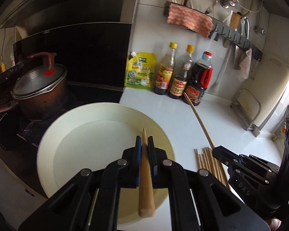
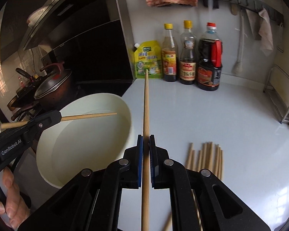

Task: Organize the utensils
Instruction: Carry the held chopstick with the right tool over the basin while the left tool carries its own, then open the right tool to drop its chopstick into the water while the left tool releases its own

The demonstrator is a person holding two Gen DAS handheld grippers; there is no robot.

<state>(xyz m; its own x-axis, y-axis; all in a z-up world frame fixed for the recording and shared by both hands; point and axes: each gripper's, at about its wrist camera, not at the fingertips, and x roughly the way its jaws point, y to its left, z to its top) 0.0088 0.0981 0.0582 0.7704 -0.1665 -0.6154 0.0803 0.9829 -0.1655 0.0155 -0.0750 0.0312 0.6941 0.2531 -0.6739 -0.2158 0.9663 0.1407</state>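
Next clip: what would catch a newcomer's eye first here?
Each pair of tongs, left tongs and right tongs, is clamped shut on a single pale wooden chopstick, the left one held above the large cream round bowl at the counter's left edge. A loose bundle of matching chopsticks lies on the white countertop to the right.

Both wrist views, close, angled down, share basin (image 1: 106, 115)

Black grippers (image 1: 144, 140), blue-padded jaws, silver rivets
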